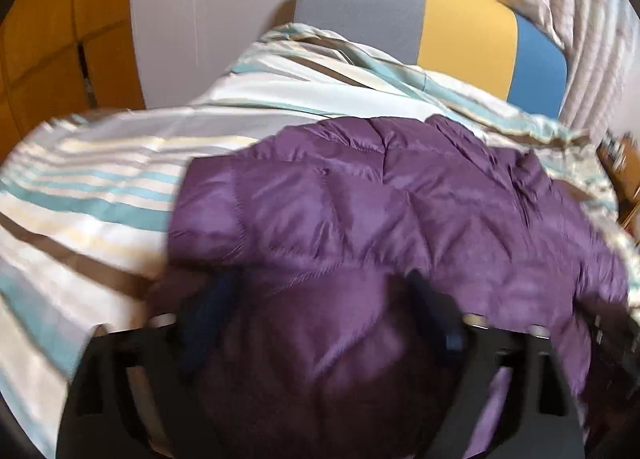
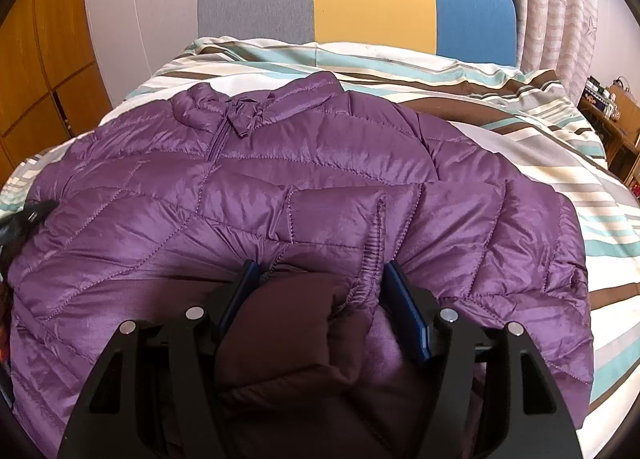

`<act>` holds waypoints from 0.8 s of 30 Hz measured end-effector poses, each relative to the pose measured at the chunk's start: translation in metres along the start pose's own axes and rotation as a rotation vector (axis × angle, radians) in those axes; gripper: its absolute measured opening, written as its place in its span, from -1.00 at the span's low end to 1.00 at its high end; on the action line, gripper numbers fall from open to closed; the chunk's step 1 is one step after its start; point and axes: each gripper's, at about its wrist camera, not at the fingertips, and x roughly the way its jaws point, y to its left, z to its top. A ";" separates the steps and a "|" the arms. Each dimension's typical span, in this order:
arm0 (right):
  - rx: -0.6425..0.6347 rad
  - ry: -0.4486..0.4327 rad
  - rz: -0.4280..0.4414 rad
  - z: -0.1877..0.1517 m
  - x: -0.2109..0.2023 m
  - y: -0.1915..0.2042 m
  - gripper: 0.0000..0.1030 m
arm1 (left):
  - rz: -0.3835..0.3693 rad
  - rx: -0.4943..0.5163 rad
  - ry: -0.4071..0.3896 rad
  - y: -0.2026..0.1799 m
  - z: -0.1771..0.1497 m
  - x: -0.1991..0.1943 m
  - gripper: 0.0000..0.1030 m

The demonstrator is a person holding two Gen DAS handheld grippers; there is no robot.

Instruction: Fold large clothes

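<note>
Right tool (image 2: 320, 291) pinches the jacket (image 2: 256, 187) cuff; left tool (image 1: 320, 323) gapes wide, empty (regrip the hem squarely).

Glossy quilted purple jacket (image 2: 248, 195) on smooth striped bedding (image 2: 520, 131) (cloth)

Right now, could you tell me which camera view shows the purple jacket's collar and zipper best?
The right wrist view: the purple jacket lies sharp there, with its collar and zipper facing up. The left wrist view is blurred and shows only quilted fabric, no zipper.
</note>
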 end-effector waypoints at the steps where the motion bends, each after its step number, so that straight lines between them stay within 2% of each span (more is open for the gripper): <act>1: 0.003 -0.001 0.003 0.001 -0.001 -0.001 0.29 | 0.018 0.008 -0.015 0.000 -0.003 -0.008 0.91; 2: 0.006 -0.003 0.005 0.001 -0.002 -0.001 0.33 | 0.027 0.019 -0.025 0.000 -0.011 -0.021 0.91; 7: 0.052 0.016 0.034 0.002 -0.017 -0.011 0.45 | -0.027 0.001 0.005 0.012 -0.050 -0.058 0.91; 11: 0.044 0.047 0.090 -0.011 -0.057 -0.016 0.45 | -0.054 -0.016 0.035 0.022 -0.091 -0.080 0.91; 18: 0.039 0.101 0.159 -0.066 -0.125 -0.038 0.44 | -0.093 -0.071 0.060 0.035 -0.139 -0.108 0.91; 24: 0.083 0.101 0.155 -0.114 -0.173 -0.073 0.43 | -0.098 -0.078 0.048 0.047 -0.173 -0.133 0.91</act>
